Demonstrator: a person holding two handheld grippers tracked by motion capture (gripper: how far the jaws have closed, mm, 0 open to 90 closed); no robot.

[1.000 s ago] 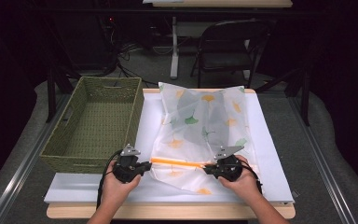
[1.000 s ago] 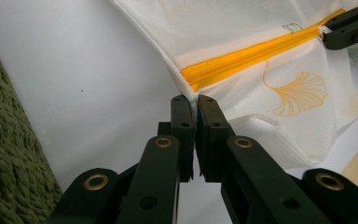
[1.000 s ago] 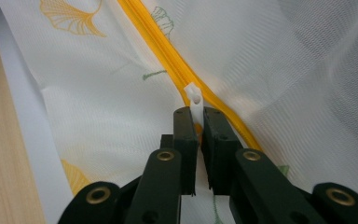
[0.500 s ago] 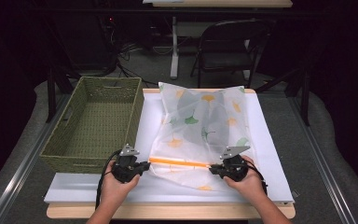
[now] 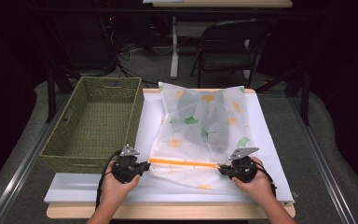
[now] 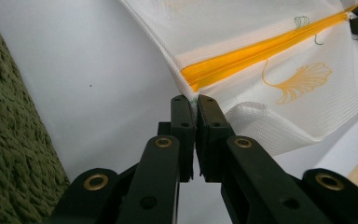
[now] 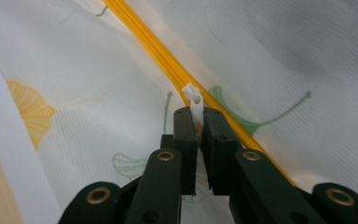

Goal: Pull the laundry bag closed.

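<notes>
1. Light falls brightly from above on the white rectangular table sheet [image 5: 270, 154]; the room beyond it lies dim.
2. The high view is soft and grainy.
3. Both gripper views blur past the sharp black jaws, without glare.

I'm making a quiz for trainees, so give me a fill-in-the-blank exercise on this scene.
1. The zipper on the mesh bag is ____ in colour.
2. The right claw is shut on the white zipper ____.
3. The left claw pinches the bag's ____ beside the zipper's end.
4. The woven basket beside the bag is ____ in colour.

Missing words: orange; pull tab; edge; green
</notes>
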